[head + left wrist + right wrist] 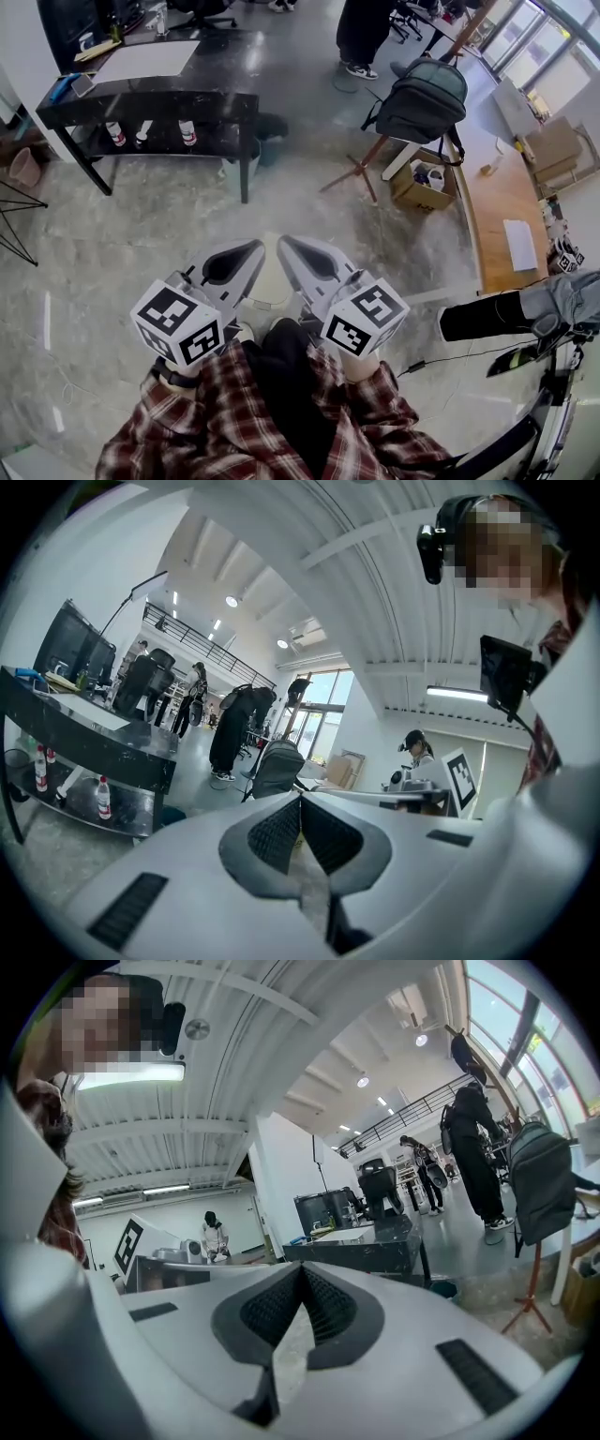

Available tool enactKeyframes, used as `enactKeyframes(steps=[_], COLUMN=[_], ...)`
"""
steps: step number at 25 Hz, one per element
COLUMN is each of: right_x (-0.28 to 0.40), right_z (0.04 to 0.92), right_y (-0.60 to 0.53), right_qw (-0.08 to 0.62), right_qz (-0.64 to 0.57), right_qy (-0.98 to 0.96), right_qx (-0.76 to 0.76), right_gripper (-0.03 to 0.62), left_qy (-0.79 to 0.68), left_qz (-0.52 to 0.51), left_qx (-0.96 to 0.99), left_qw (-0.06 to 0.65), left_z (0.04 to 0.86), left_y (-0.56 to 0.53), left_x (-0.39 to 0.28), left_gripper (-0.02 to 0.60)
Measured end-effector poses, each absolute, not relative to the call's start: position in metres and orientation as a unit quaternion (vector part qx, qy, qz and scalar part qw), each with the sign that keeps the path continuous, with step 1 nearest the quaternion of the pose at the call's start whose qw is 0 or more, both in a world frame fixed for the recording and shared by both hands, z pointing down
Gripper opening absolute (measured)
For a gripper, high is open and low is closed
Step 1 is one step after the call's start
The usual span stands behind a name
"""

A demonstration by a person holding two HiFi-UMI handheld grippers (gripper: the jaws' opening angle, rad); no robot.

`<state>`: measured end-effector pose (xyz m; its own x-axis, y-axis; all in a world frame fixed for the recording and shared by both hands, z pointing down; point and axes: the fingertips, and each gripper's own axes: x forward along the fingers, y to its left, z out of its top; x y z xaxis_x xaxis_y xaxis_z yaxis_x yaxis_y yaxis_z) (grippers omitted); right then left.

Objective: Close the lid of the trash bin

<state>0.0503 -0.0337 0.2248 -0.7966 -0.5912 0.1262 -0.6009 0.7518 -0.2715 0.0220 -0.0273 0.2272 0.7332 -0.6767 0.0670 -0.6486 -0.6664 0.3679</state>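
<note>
The left gripper and right gripper hang over the floor, jaws pressed together and empty (no trash bin lid clearly shows), so progress cannot be judged.

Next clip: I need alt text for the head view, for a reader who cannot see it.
The left gripper and right gripper, both shut and empty, point forward side by side over a grey floor. A black table stands upper left, a backpack upper right.
</note>
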Motion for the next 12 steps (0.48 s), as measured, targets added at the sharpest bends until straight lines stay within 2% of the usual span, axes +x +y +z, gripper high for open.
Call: enactKeyframes(steps=[12], right_x=[0.033], right_z=[0.237], right_y=[-0.030], right_qw=[0.029], right_qz=[0.157], right_qy=[-0.934], right_qx=[0.320], right_gripper=[0.014], left_qy=[-0.364], left_qz=[-0.037], left_qx=[0.911], left_qw=[0.192], left_z=[0.236], left_y=[-0.023], left_x=[0.001], left_gripper=[0.012])
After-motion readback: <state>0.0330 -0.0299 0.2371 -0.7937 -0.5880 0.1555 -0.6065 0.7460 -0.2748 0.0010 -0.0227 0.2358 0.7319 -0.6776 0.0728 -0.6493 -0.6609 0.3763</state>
